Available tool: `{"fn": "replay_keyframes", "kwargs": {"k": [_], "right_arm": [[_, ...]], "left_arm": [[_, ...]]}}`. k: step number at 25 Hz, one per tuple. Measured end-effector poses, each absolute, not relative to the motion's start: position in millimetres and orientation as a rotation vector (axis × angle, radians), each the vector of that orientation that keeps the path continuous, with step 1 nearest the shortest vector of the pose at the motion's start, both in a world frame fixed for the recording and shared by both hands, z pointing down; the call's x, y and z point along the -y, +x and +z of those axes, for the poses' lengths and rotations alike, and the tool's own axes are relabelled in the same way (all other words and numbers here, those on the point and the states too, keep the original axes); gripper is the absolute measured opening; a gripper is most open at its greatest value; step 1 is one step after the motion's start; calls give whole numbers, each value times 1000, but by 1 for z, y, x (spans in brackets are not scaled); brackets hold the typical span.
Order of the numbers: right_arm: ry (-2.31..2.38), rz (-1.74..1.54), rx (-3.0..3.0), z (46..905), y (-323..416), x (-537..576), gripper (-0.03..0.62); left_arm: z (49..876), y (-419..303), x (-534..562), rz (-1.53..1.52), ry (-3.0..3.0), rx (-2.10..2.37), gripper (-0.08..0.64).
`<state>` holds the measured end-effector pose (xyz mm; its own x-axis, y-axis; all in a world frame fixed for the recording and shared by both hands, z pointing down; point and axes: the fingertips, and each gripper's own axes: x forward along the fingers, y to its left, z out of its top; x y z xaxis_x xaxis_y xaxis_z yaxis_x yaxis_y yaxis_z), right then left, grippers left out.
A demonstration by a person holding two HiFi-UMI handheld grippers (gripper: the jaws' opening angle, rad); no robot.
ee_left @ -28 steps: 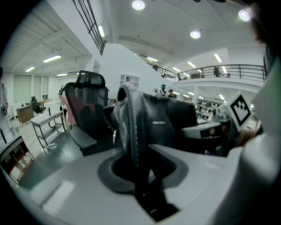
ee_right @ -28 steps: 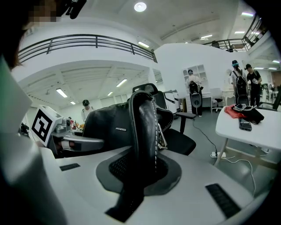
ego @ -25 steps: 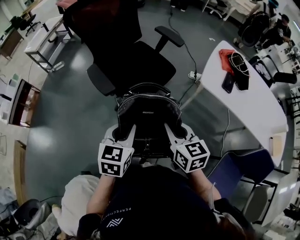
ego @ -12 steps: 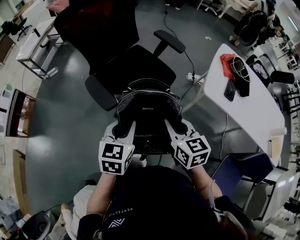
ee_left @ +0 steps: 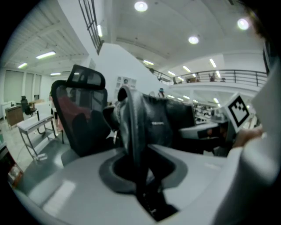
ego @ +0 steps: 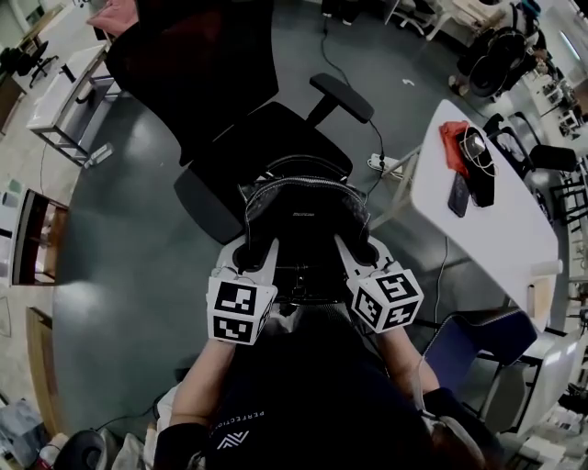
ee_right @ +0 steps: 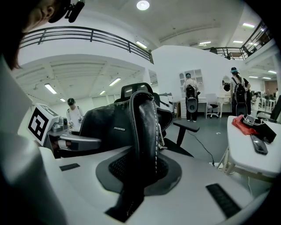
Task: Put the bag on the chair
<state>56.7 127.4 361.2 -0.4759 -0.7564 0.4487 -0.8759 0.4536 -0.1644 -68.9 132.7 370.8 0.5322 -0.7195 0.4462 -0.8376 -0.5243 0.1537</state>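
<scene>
In the head view, the black leather bag with white stitching [ego: 303, 213] is held up in front of the black office chair [ego: 266, 138], not yet on it, and is gripped at both sides so it is kept level. In the left gripper view, the left gripper [ee_left: 138, 165] is seen closing tighter on one edge of the bag. In the right gripper view, the right gripper [ee_right: 141, 176] is clenched on the opposite edge.

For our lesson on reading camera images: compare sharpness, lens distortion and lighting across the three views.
Head view: strong fisheye, the floor curves round the chair and the white table bends; the black bag is dark, with little detail. Left gripper view: soft and blurred nearby, ceiling lamps glare. Right gripper view: sharper, the bag's white stitching reads crisply; dark vignette in the corners.
</scene>
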Motion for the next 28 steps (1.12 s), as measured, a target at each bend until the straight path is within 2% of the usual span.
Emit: {"fn": "replay_keyframes", "kwargs": {"k": [14, 28], "right_arm": [[1370, 458, 2410, 353, 83, -23, 46], [1136, 519, 2480, 394, 85, 99, 44]], "left_arm": [[361, -41, -37, 420, 2386, 1341, 75], [401, -38, 69, 454, 2200, 1472, 77]]}}
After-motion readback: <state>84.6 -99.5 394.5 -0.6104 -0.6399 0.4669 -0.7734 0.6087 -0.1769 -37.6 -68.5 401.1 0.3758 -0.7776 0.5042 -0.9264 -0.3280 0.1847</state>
